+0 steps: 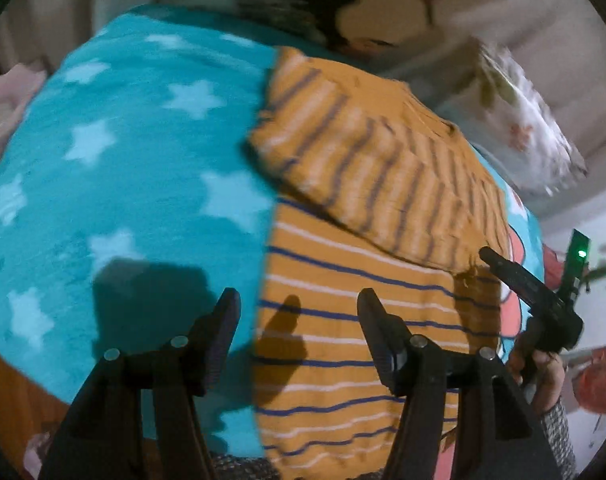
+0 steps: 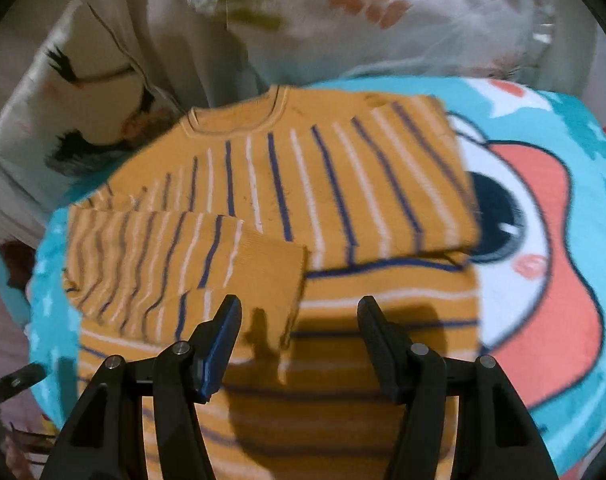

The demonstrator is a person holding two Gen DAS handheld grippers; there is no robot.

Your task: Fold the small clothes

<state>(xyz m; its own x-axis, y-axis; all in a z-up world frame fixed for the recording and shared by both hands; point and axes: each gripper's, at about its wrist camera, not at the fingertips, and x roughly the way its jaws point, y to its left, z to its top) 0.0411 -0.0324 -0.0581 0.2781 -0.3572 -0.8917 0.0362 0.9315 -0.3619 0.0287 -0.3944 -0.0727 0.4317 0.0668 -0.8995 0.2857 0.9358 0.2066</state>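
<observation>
An orange striped sweater (image 2: 287,184) lies flat across the middle of the right wrist frame on a turquoise blanket (image 1: 115,168) with pale stars and a cartoon fish (image 2: 543,240) at the right. Both sleeves are folded in over the body; the left sleeve's cuff (image 2: 275,268) sits just above the right gripper (image 2: 299,328), whose fingers are spread apart over the hem, holding nothing. In the left wrist frame the left gripper (image 1: 299,320) straddles the sweater's left edge, its fingers parted and empty. The blur hides whether either touches the cloth. Patterned pillows (image 2: 75,92) fill the upper left.
</observation>
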